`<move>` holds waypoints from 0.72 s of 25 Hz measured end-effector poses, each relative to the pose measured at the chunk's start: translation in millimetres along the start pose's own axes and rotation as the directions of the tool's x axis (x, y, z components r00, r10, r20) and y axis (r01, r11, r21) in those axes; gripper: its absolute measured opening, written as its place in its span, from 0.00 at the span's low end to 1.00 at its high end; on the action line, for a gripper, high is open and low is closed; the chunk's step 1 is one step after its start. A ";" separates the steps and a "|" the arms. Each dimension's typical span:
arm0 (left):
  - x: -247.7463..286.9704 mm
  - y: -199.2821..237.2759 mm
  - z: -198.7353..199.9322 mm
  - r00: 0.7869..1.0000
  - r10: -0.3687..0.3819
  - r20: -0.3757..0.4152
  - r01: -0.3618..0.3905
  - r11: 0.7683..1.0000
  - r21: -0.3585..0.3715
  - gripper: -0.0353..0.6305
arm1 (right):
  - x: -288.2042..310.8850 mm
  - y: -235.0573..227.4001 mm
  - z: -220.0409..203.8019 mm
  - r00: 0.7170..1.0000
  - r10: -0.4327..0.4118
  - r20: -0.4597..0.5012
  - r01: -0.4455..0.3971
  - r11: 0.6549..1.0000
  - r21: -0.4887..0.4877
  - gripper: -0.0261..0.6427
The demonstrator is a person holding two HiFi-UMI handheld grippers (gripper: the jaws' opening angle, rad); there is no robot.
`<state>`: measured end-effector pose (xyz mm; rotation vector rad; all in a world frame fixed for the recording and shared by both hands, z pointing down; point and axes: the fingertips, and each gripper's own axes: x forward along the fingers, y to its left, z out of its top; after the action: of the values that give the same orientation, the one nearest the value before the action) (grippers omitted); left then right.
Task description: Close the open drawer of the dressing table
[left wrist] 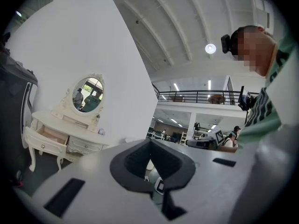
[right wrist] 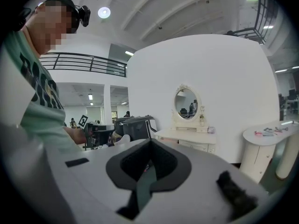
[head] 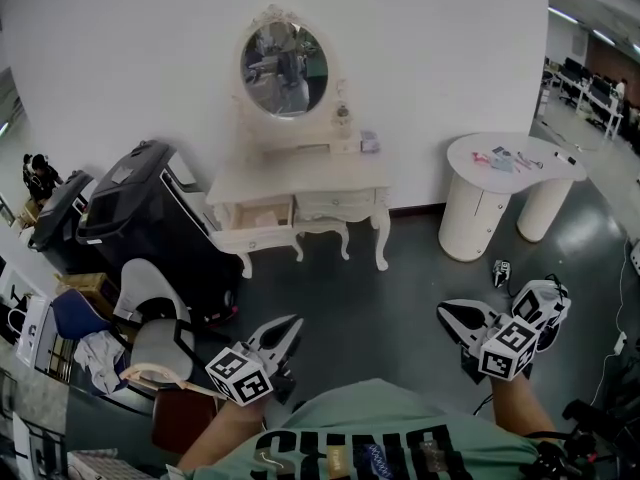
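White wall (head: 130,58) backs dressing table (head: 305,180) — one drawer (head: 262,214) stands open.

So the dressing table (head: 300,183) sits back against the wall (head: 120,58) with the mirror (head: 284,68) on top and the open drawer (head: 262,213) sticking out of its left half, cart (head: 140,208) just left, chair (head: 150,308) in front of that, round table (head: 510,168) off right.

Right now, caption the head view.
Both shut, left gripper and right gripper face white dressing table, one drawer open.
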<state>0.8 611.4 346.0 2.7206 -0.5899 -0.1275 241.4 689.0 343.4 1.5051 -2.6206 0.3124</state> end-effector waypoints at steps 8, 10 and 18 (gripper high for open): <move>-13.4 62.0 22.4 0.999 -0.046 0.026 0.047 0.999 -0.022 0.07 | 59.6 14.8 21.1 0.999 -0.035 -0.011 0.034 0.999 -0.033 0.06; -17.1 83.5 36.3 0.998 -0.064 0.028 0.065 0.998 -0.022 0.07 | 81.0 20.3 30.3 0.999 -0.043 0.001 0.043 0.999 -0.019 0.06; -42.3 170.1 95.3 0.991 -0.125 0.045 0.125 0.992 0.007 0.07 | 171.1 52.8 63.8 0.996 -0.086 0.012 0.086 0.995 -0.050 0.06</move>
<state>-118.4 453.7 318.5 2.7650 -0.4327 -0.2200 110.2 556.3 307.3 1.6012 -2.5420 0.2291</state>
